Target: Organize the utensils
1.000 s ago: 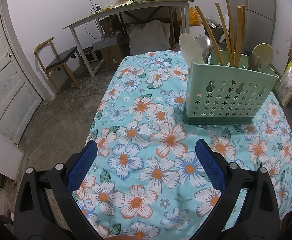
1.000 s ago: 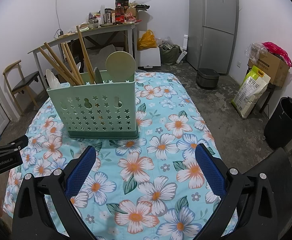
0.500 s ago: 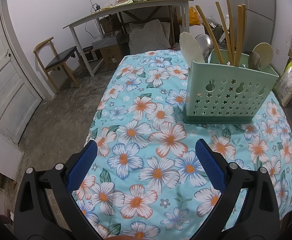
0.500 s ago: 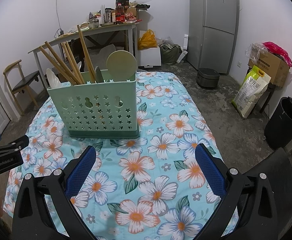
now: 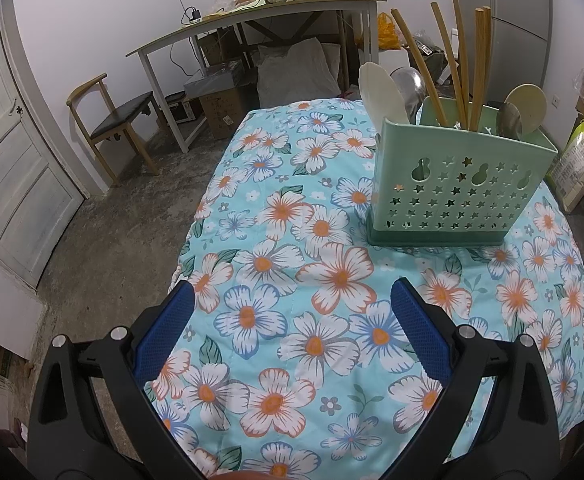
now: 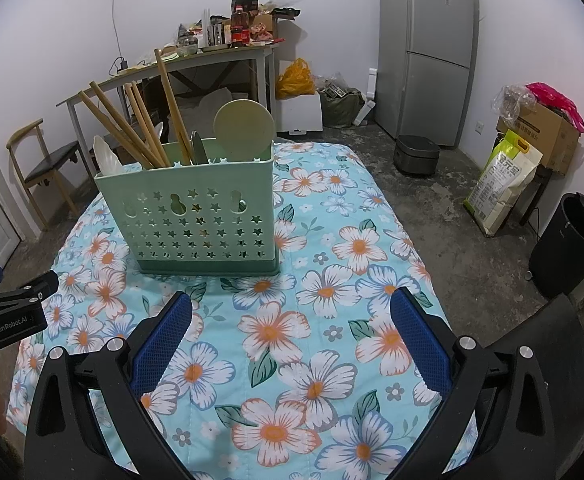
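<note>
A pale green utensil holder (image 5: 456, 196) with star cut-outs stands on the floral tablecloth (image 5: 312, 280). It also shows in the right wrist view (image 6: 200, 216). Wooden chopsticks (image 5: 458, 60), a white spoon (image 5: 380, 90), a metal spoon (image 5: 510, 120) and a beige spoon (image 5: 526, 102) stand in it. My left gripper (image 5: 292, 320) is open and empty, near the table's front left, short of the holder. My right gripper (image 6: 292, 328) is open and empty, in front of the holder. The left gripper's body (image 6: 8, 312) shows at the right wrist view's left edge.
A wooden chair (image 5: 112, 120) and a cluttered white desk (image 5: 260, 20) stand behind the table. A grey fridge (image 6: 428, 48), a rice cooker (image 6: 416, 156), a rice sack (image 6: 500, 180), a cardboard box (image 6: 548, 132) and a black bin (image 6: 572, 244) stand to the right. A white door (image 5: 8, 168) is at left.
The right wrist view has drifted very slightly toward the holder. Both grippers stay open and nothing on the table has moved.
</note>
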{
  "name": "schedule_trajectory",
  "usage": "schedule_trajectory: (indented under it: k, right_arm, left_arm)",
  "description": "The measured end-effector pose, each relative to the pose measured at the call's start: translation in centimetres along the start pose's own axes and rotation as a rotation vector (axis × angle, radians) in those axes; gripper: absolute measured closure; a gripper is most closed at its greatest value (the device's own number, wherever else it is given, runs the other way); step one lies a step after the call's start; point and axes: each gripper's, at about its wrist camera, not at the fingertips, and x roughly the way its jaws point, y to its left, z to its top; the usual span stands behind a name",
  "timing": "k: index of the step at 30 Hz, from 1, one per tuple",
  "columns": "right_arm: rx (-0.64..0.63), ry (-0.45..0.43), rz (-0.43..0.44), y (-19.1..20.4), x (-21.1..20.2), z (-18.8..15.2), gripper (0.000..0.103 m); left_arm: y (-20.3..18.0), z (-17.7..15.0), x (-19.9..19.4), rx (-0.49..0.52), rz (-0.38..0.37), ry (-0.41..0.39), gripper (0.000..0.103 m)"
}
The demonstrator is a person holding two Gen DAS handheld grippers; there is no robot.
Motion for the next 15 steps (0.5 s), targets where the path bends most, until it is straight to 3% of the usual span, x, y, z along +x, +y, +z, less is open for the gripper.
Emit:
schedule_trajectory:
  k: [15]
  right_arm:
    - [0.0,0.001,-0.001,0.0,0.01,-0.02,0.006]
  left_arm:
    - [0.01,0.0,0.05,0.0,-0.002,0.002,0.008]
